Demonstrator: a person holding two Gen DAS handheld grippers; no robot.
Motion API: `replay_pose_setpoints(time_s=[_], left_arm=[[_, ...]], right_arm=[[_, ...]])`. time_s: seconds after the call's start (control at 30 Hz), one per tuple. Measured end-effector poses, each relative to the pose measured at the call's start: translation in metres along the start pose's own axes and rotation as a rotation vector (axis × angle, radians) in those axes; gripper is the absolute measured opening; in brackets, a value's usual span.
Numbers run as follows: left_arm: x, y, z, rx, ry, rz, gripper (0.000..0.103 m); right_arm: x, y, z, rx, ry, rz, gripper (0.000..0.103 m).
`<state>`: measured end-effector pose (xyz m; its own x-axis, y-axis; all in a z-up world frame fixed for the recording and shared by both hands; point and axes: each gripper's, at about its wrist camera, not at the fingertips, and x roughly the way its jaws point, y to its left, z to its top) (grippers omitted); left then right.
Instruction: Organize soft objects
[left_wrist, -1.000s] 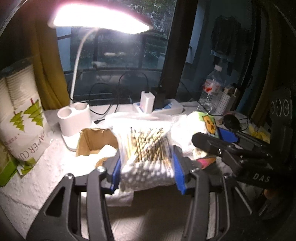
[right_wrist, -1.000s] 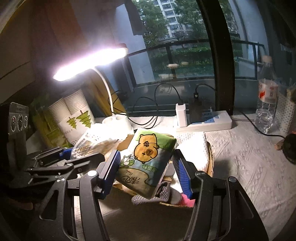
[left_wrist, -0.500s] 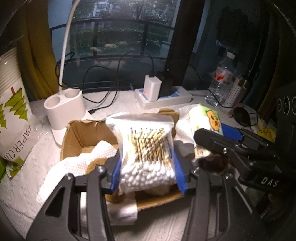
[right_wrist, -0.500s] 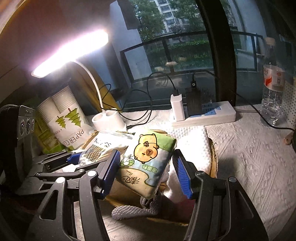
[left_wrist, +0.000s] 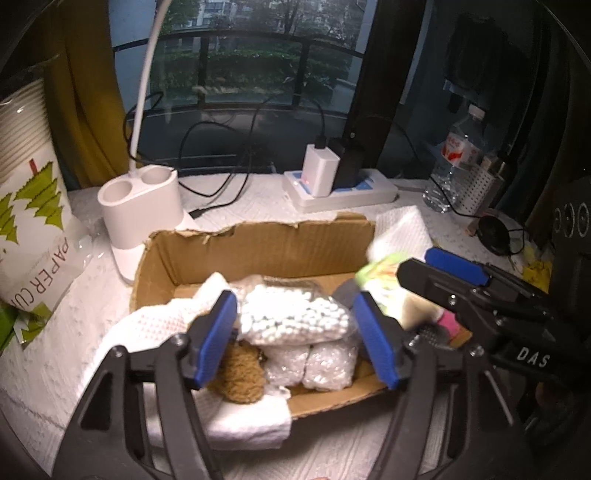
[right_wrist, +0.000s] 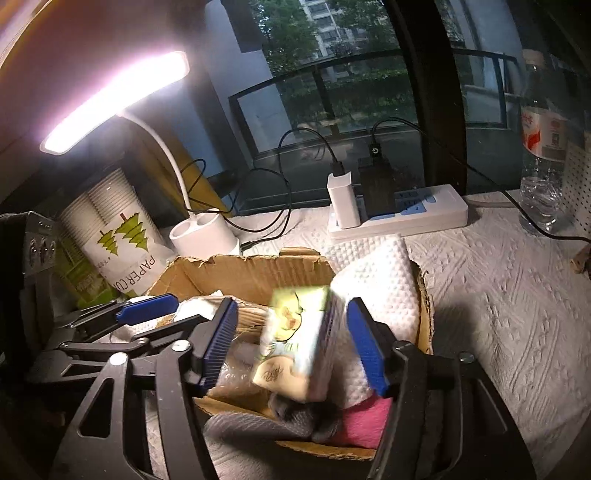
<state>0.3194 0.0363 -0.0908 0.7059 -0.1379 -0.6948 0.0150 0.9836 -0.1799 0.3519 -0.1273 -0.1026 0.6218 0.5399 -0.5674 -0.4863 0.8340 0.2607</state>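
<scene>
The cardboard box (left_wrist: 258, 243) is crowded with soft items; open cloth-covered table (right_wrist: 498, 314) lies at right, the lamp base (left_wrist: 142, 199) blocks upper left.

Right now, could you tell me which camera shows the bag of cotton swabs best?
The left wrist view: the bag of cotton swabs lies unobstructed in the box. The right wrist view shows only swab sticks behind a tong.

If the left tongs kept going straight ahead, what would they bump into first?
Most likely the bag of cotton swabs lying in the cardboard box, right between the open left tongs. Depth is hard to judge, though.
</scene>
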Motion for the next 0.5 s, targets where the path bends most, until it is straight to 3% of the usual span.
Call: replay_pose_setpoints(time_s=[0.23, 0.37, 0.5], left_arm=[[-0.016, 0.004, -0.003, -0.004, -0.020, 0.014, 0.070], [-0.025, 0.004, -0.005, -0.001, -0.029, 0.014, 0.071], [-0.034, 0.004, -0.008, -0.008, -0.043, 0.014, 0.072]], right_arm=[[-0.008, 0.007, 0.000, -0.025, -0.012, -0.007, 0.076], [-0.012, 0.010, 0.000, -0.040, -0.018, -0.025, 0.089], [-0.017, 0.014, 0.001, -0.055, -0.027, -0.041, 0.090]])
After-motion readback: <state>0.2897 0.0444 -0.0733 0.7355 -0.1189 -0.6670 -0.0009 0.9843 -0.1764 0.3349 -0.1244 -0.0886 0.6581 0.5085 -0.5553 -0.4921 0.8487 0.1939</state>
